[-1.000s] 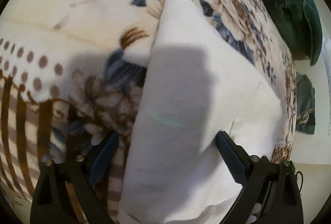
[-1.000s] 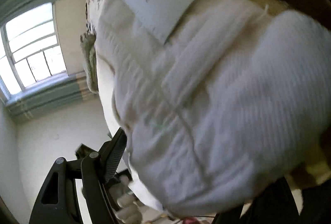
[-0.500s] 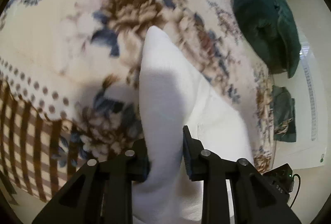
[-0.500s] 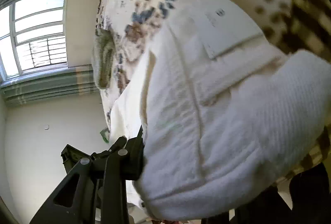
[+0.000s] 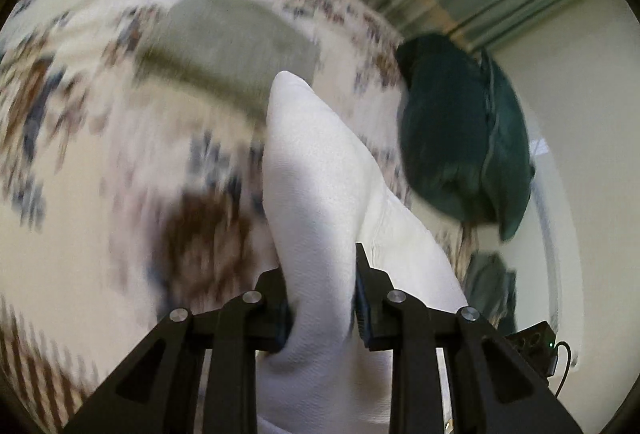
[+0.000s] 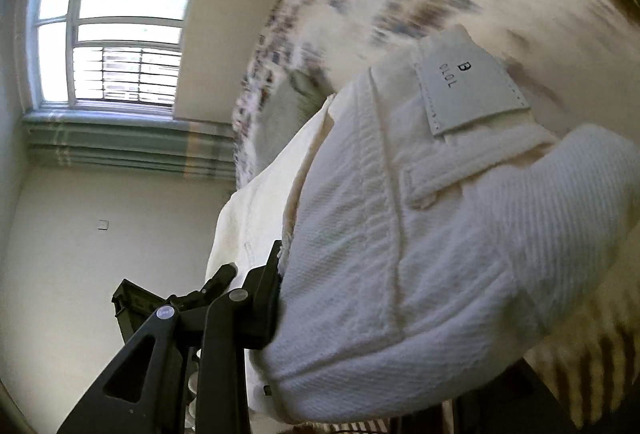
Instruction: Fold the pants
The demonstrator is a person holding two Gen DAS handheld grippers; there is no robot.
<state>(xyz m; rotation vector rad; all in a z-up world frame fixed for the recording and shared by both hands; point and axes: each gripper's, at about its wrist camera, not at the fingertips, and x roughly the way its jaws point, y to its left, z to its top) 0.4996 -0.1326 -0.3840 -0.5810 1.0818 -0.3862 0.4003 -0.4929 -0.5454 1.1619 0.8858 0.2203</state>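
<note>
Both claws, wide before, clamped the white twill pants (image 5: 320,193) off the floral bed blanket (image 5: 100,153); lift evenly, left claw (image 5: 320,298) with right claw (image 6: 360,298).

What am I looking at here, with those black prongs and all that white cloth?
No robot: a person holds a two-finger clamp in each hand, each with a wide-angle camera looking along its fingers. One picture is from the left gripper, pinching a fold of the white pants. The other is from the right gripper, clamped on the thick waistband end beside the label; only one of its fingers shows. Underneath lies a flowered blanket, with a dark green cushion beyond.
</note>
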